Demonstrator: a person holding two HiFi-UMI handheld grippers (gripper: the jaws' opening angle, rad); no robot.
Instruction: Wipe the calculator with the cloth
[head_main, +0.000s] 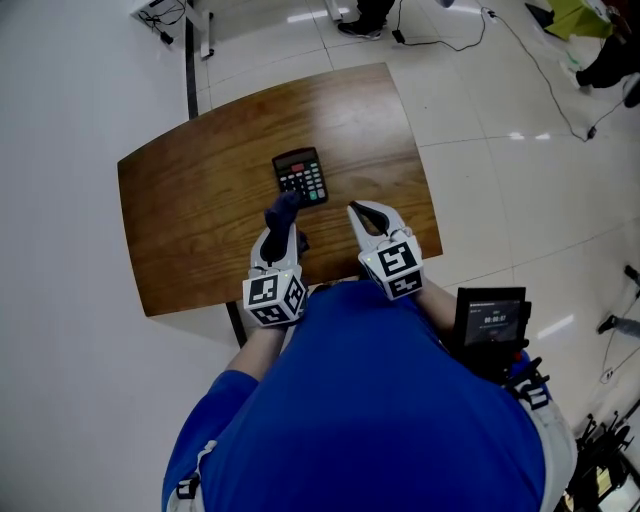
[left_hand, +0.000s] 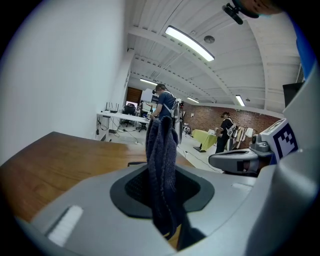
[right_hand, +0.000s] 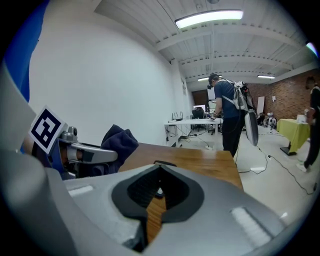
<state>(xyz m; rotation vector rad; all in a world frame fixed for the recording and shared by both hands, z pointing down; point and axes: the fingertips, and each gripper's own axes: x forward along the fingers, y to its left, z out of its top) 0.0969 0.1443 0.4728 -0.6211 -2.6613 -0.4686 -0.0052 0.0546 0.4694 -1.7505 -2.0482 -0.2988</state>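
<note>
**A:** Where's the calculator (head_main: 301, 176) compared to the grippers?

**B:** It lies flat near the middle of the wooden table (head_main: 190, 210), just past the left gripper (head_main: 280, 232). That gripper's jaws are clamped on a dark blue cloth (head_main: 283, 208). The cloth sticks up bunched between the pads, and its tip is just short of the calculator's near edge. The right gripper (head_main: 362, 215) sits a bit to the right and nearer. Its jaws are closed down to a thin slit with nothing in them, only wood showing through.

**A:** Any text you can read?

**B:** Nope. The calculator keys are too small, and so is the writing on the dark screen (head_main: 490, 320) at the person's right side. The cubes only carry black-and-white square markers.

**A:** Room to move?

**B:** Plenty. There's bare wood to the left and right of the calculator and more beyond it to the far edge. Both grippers hang over the near edge, with white floor (head_main: 520, 200) all around.
</note>
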